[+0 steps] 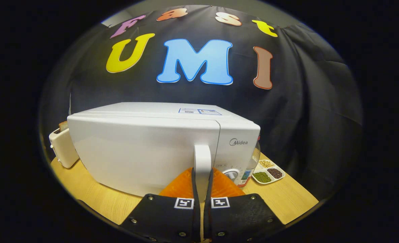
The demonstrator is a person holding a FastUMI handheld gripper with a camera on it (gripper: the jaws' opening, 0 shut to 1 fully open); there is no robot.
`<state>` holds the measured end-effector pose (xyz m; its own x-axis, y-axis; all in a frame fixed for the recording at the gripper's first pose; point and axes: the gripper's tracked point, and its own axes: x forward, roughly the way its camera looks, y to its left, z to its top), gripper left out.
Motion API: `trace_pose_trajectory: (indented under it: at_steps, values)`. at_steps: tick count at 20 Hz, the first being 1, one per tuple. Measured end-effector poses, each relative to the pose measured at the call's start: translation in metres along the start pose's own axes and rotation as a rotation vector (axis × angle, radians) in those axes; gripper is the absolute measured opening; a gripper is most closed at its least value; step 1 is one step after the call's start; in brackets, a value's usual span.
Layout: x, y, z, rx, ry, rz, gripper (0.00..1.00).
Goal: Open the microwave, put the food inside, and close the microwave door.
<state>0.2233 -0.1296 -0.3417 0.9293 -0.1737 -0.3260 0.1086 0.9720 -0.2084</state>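
Observation:
A white microwave (145, 148) stands on the wooden table (287, 199), its door shut flush with the body. A white vertical door handle (202, 158) runs down the door's right side, beside the control panel with a round knob (231, 174). My gripper (202, 179) is shut on this handle: both fingers press its lower part from left and right. The lower end of the handle is hidden behind the fingers.
A cream toaster (62, 146) with a slice of bread in it sits left of the microwave. Right of the microwave stand a clear bottle (251, 167) and a white divided dish (268, 172) holding green, dark and pale beans. The black cloth wall hangs behind.

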Motion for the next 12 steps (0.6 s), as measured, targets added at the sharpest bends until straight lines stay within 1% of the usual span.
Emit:
trace_pose_trajectory:
  at_steps: [2,3,4,6,7,9,12]
  values:
    - [-0.009,0.0,-0.001,0.016,0.011,0.004,0.04]
    - [-0.015,0.0,0.001,0.001,-0.011,-0.008,0.04]
    - [-0.02,0.002,-0.004,-0.039,-0.005,-0.01,0.04]
    - [-0.04,0.003,-0.007,0.018,0.015,0.007,0.04]
    - [-0.052,0.005,-0.011,0.038,0.039,0.01,0.04]
    - [-0.084,0.013,-0.018,0.037,0.056,0.02,0.04]
    - [-0.137,0.034,-0.028,0.024,0.015,0.07,0.04]
